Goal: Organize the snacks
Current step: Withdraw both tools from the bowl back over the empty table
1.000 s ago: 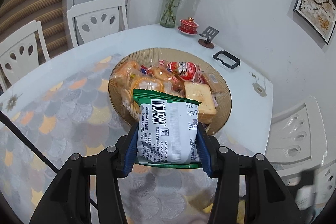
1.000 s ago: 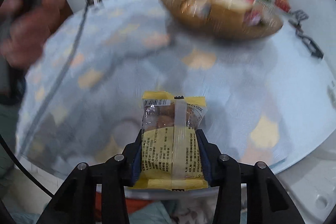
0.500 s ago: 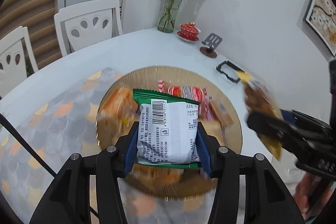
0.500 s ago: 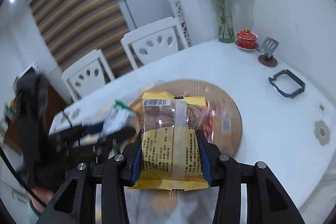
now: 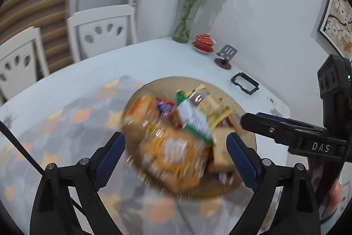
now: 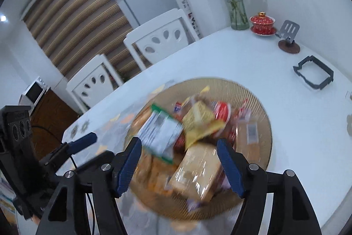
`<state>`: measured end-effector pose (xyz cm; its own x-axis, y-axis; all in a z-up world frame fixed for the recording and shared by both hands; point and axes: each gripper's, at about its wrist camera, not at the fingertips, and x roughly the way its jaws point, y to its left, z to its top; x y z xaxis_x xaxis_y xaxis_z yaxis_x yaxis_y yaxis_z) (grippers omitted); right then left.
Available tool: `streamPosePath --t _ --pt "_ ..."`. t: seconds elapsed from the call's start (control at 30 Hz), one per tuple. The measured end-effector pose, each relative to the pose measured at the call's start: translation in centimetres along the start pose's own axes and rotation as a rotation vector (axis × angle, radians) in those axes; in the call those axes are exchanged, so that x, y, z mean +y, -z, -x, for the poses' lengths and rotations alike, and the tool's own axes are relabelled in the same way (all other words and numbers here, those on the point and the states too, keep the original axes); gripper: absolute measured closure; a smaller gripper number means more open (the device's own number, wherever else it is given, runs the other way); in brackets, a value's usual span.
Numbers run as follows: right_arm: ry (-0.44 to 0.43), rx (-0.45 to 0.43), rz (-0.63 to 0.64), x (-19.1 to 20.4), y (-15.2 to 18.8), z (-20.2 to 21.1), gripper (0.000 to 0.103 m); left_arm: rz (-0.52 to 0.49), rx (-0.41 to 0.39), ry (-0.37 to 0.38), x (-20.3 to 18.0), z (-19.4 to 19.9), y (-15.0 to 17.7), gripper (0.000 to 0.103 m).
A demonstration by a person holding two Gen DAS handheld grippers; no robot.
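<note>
A woven round basket [image 5: 246, 116] [image 6: 261, 107] on the white table holds a heap of snack packets. My left gripper [image 5: 176, 158] hangs over its near side, jaws opening wide with nothing pressed between them. The green-and-white packet [image 5: 193, 119] [image 6: 160, 133] is loose and blurred on top of the heap. My right gripper [image 6: 179, 165] is also above the basket with its jaws opening. The yellow packet [image 6: 202, 122] lies free on the pile ahead of it. Each gripper shows in the other's view: the right gripper [image 5: 286, 131] at the right, the left gripper [image 6: 81, 142] at the left.
Behind the basket stand a glass vase of flowers [image 5: 187, 23], a red lidded cup [image 5: 204, 43], a small phone stand [image 5: 226, 56] and a black frame [image 5: 244, 86]. White chairs [image 6: 158, 39] line the far edge. A patterned mat [image 5: 66, 116] covers the near table.
Both grippers have opened and let go: the green-and-white packet and the yellow packet have dropped onto the heap in the basket. The right gripper swung in over the basket.
</note>
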<state>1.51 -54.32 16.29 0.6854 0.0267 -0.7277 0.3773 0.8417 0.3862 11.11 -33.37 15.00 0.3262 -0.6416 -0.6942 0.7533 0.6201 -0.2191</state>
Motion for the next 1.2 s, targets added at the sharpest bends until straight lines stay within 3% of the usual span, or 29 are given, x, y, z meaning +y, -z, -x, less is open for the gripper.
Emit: streamPosePath --t 0.17,0.37,0.4,0.47,0.6,0.73,0.87,1.03,1.2 --pt "-0.075 0.049 0.07 3.7 3.9 2.2 0.034 0.036 0.001 -0.085 2.1 6.7 3.5 0.01" --pt "-0.141 0.103 0.244 11.0 9.5 4.6 0.033 0.082 -0.062 -0.263 3.2 17.0 7.6 0.01" --pt "-0.155 0.107 0.267 12.2 10.3 4.9 0.031 0.092 -0.071 -0.297 3.3 18.7 8.6 0.01" --pt "-0.187 0.109 0.299 14.2 11.8 5.4 0.017 0.115 -0.071 -0.37 3.8 21.0 10.5 0.01" --pt "-0.212 0.121 0.347 17.4 14.7 4.9 0.014 0.241 -0.069 -0.498 5.7 23.6 15.2 0.01" --pt "-0.199 0.138 0.385 19.4 17.5 3.3 0.014 0.393 -0.094 -0.603 8.0 23.4 20.4 0.01" --pt "-0.166 0.167 0.416 20.0 19.8 1.3 0.014 0.51 -0.097 -0.692 9.6 20.2 25.1 0.01" --pt "-0.079 0.153 0.455 19.5 20.8 -0.6 0.014 0.553 -0.068 -0.722 11.0 16.6 27.2 0.01" --pt "-0.05 0.124 0.399 18.1 20.4 -2.6 0.014 0.508 -0.058 -0.788 11.5 14.6 27.6 0.01"
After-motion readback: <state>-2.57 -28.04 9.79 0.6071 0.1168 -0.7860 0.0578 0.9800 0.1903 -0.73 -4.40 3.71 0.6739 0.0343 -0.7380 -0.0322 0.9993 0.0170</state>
